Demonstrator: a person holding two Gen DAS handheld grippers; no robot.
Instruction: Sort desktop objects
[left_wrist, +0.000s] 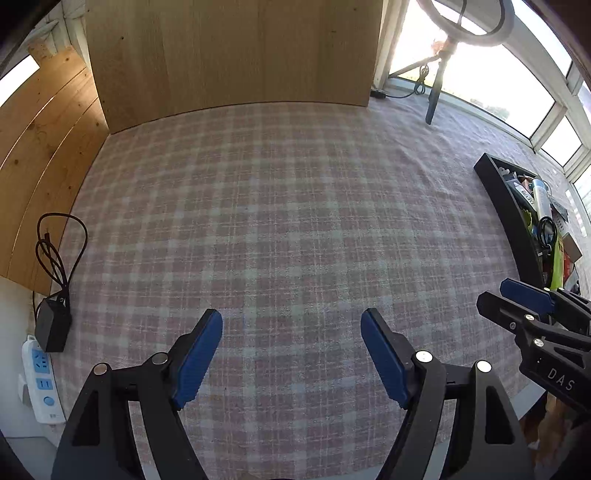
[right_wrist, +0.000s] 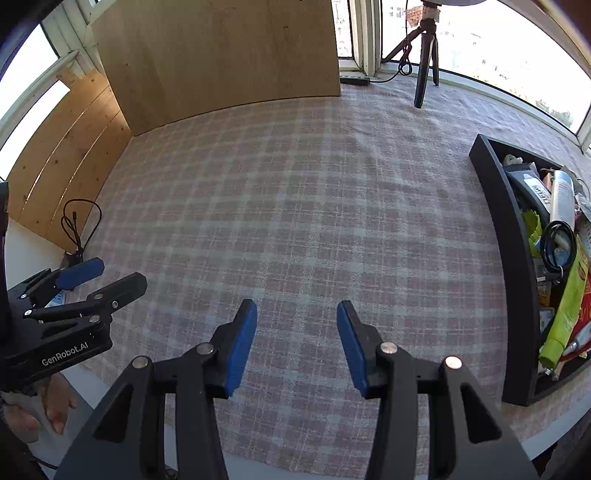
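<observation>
A black tray (right_wrist: 511, 236) stands at the right of the plaid tablecloth (right_wrist: 295, 192), filled with several items: a white bottle (right_wrist: 562, 199), a coiled black cable (right_wrist: 557, 245), a green tube (right_wrist: 563, 317). The tray also shows in the left wrist view (left_wrist: 508, 210). My left gripper (left_wrist: 291, 354) is open and empty over the cloth near the front edge. My right gripper (right_wrist: 297, 343) is open and empty, left of the tray. Each gripper shows in the other's view, the right one (left_wrist: 517, 295) and the left one (right_wrist: 107, 277).
Wooden boards (right_wrist: 221, 55) stand at the back and left. A black adapter with cable (left_wrist: 53, 325) and a white power strip (left_wrist: 40, 384) lie at the left edge. A tripod (right_wrist: 424, 55) stands at the back right near the window.
</observation>
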